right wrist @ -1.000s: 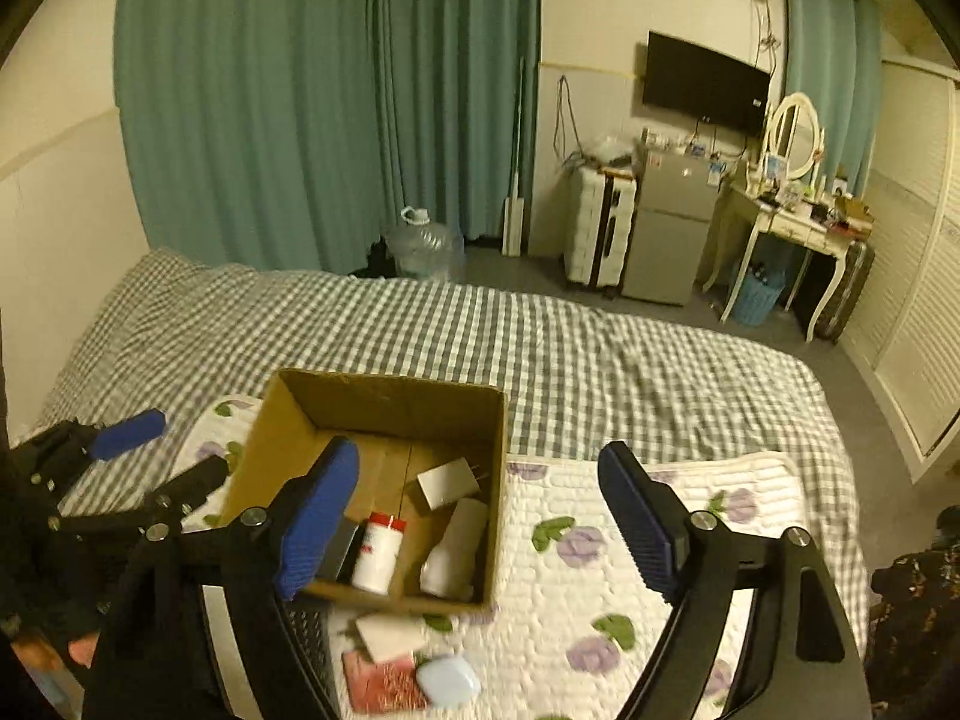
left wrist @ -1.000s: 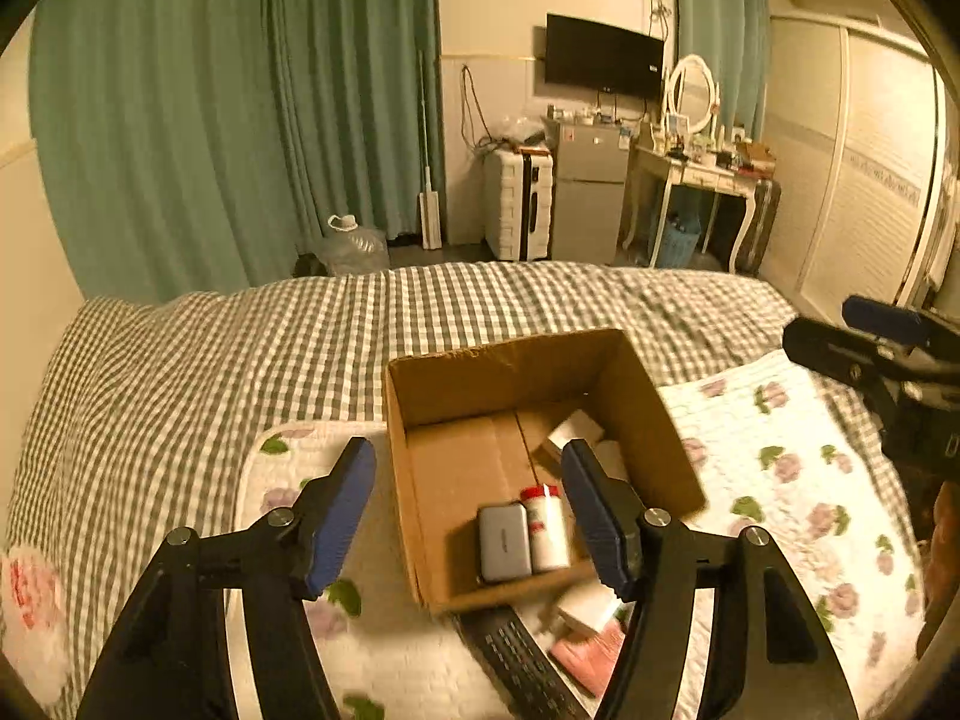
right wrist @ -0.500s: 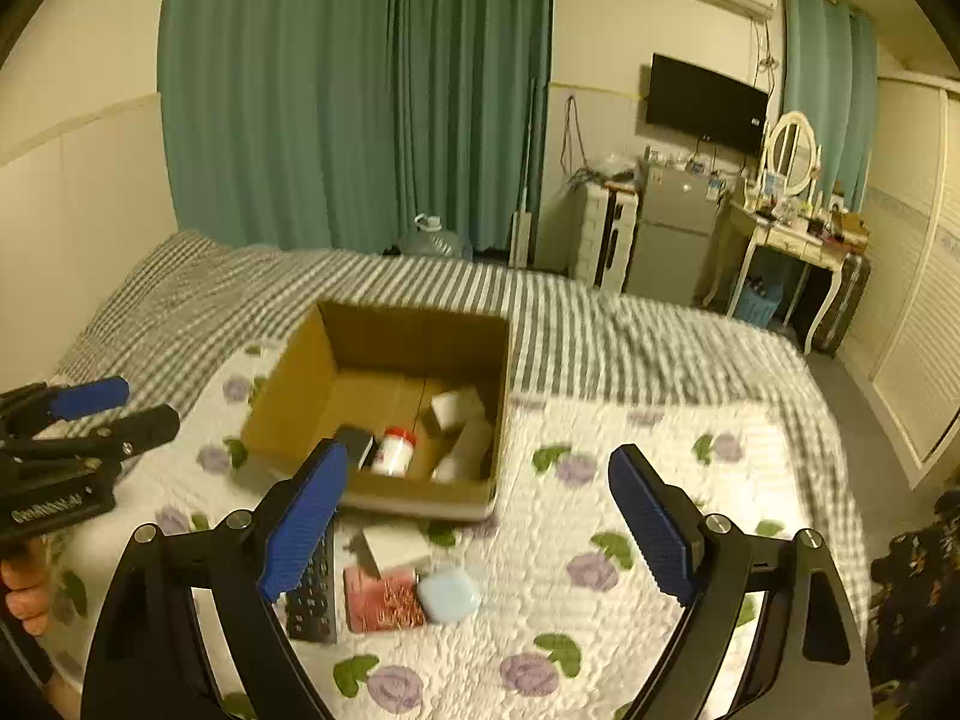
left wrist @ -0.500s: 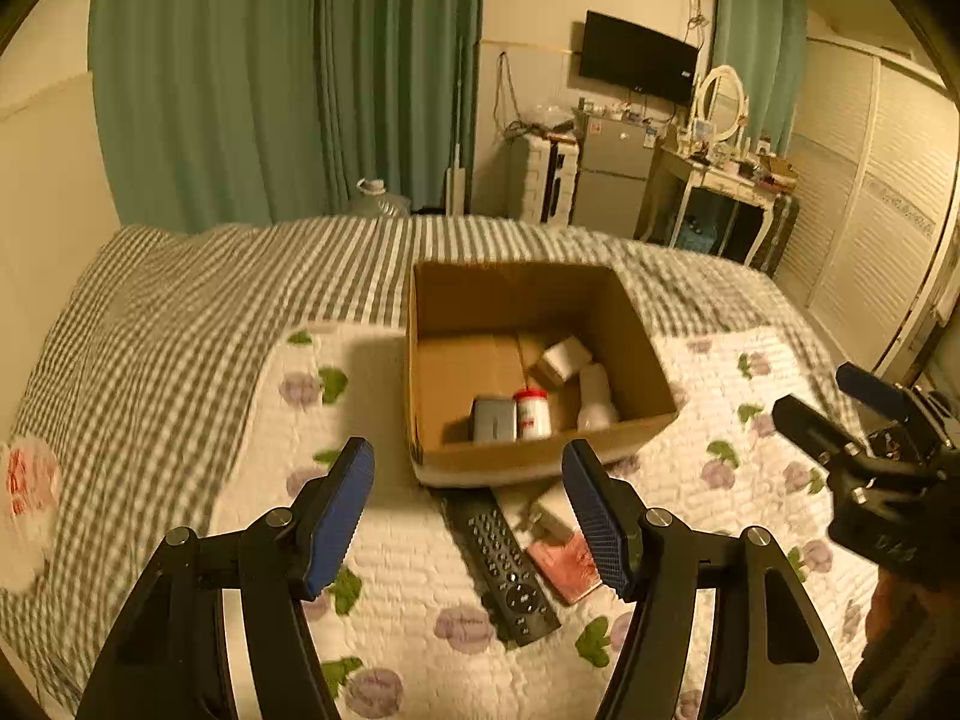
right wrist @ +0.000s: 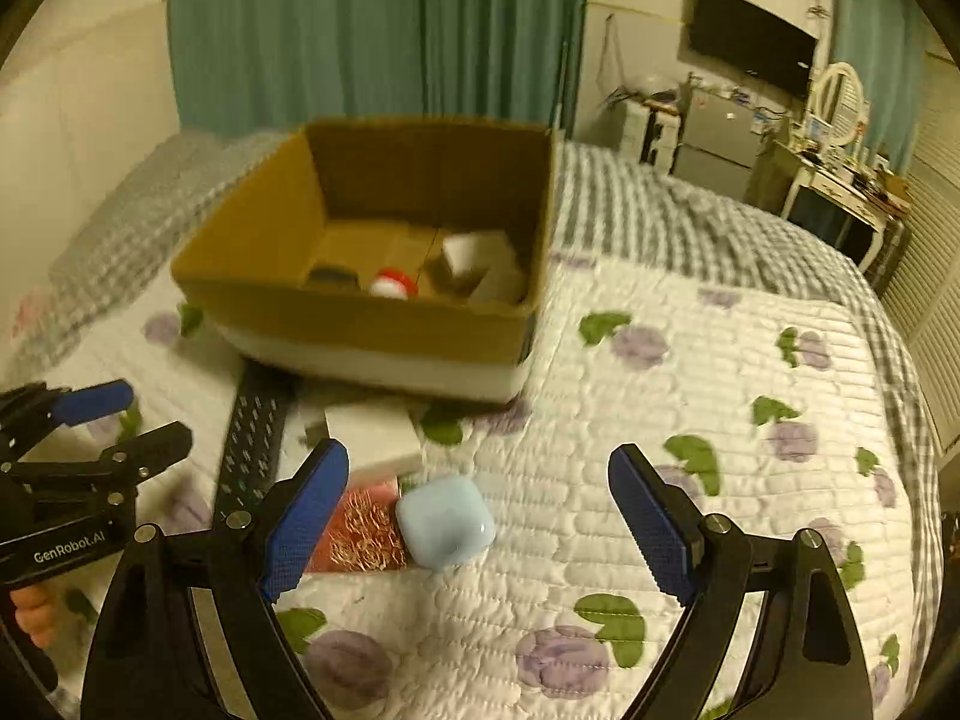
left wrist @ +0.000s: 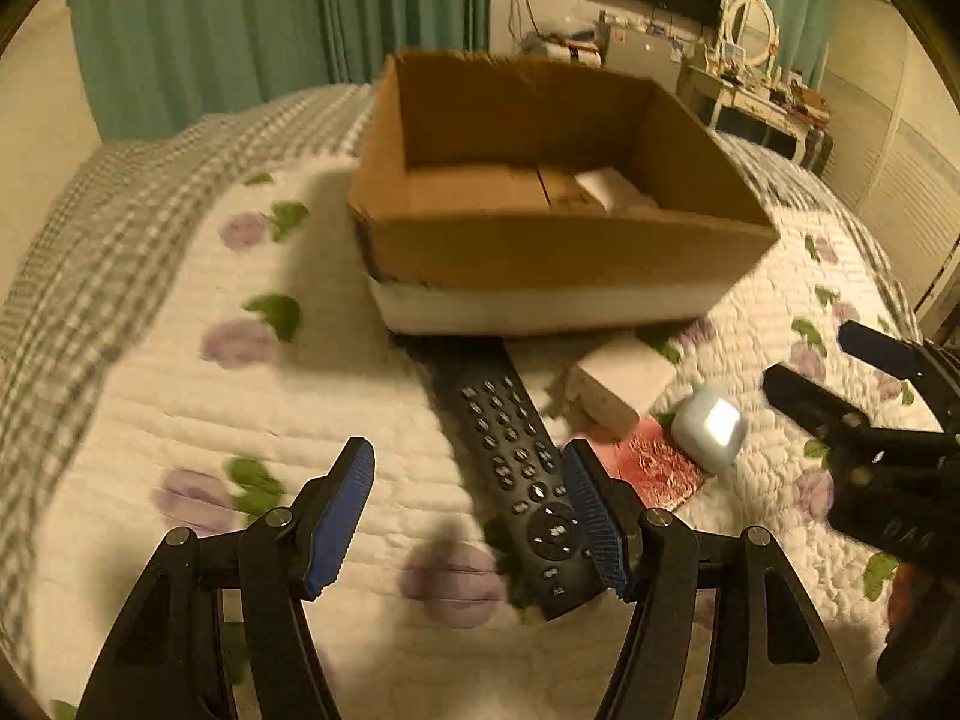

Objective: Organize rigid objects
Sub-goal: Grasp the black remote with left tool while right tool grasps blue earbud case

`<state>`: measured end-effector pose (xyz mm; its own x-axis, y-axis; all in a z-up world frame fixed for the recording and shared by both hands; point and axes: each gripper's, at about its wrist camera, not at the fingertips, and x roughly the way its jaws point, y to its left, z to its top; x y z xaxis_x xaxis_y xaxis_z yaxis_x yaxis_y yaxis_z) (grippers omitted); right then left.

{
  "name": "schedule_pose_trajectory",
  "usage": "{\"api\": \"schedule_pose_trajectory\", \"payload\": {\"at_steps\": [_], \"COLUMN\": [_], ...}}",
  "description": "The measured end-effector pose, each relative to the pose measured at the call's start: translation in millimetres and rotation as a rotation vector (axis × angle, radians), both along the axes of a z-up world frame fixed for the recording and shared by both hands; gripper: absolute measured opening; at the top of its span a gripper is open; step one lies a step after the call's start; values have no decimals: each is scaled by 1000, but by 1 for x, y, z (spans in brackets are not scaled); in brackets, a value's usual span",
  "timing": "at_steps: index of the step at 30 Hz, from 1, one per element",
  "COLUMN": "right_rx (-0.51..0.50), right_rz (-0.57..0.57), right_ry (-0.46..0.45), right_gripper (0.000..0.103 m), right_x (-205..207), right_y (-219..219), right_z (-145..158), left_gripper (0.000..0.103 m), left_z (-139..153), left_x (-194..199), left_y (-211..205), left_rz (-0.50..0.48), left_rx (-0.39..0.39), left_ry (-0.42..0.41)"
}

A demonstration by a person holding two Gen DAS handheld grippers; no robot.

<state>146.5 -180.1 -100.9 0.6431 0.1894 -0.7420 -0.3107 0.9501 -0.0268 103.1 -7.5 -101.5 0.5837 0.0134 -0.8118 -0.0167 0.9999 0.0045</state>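
Green curtains hang behind a bed (right wrist: 750, 396) covered by a white quilt with purple flowers over a grey check blanket. Toward the middle of the quilt sits a cardboard box (right wrist: 372, 312), open at the top, with a white block, a red-capped bottle (right wrist: 393, 285) and a dark item already inside.

Four things lie loose on the quilt just in front of the box's near wall. A long black remote (left wrist: 516, 450) has its far end tucked against the box. Beside it is a small white box (left wrist: 624, 378), partly resting on a flat red packet (right wrist: 363, 531), and a pale blue rounded case (right wrist: 445, 521) overlaps the packet's other edge.

The left tool (left wrist: 468, 516) hangs above the remote's near end, jaws half apart and empty; its right pad sits over the remote's edge in that view, but I cannot tell whether it touches. The right tool (right wrist: 477, 528) has its jaws wide and empty, with the blue case between them and closer to the left pad.

My guess is the remote is stiff and light, best pinched across its narrow width near the middle so it does not tip. The blue case looks smooth and glossy, likely slippery; squeezing its flat sides squarely should hold it. The packet looks thin and will be hard to lift off the soft quilt.
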Motion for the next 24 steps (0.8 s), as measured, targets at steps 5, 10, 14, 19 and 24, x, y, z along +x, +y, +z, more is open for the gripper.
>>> {"api": "schedule_pose_trajectory", "payload": {"at_steps": [5, 10, 14, 19, 24], "right_rx": [-5, 32, 10, 31, 61], "right_rz": [3, -12, -16, -15, -52], "right_ry": [99, 124, 157, 179, 161], "right_gripper": [89, 88, 78, 55, 55], "right_x": [5, 12, 21, 16, 12], "right_y": [1, 3, 15, 11, 1], "right_z": [-37, -46, -60, -69, -70], "left_gripper": [68, 68, 68, 68, 68], "left_z": [-21, -28, -28, -30, -39], "left_x": [1, -2, -4, -3, 8], "left_y": [-6, -4, -5, -8, -13], "left_rz": [-12, -5, -4, -13, 5], "left_rx": [5, 3, -17, -41, -39], "left_ry": [36, 55, 63, 78, 88]}}
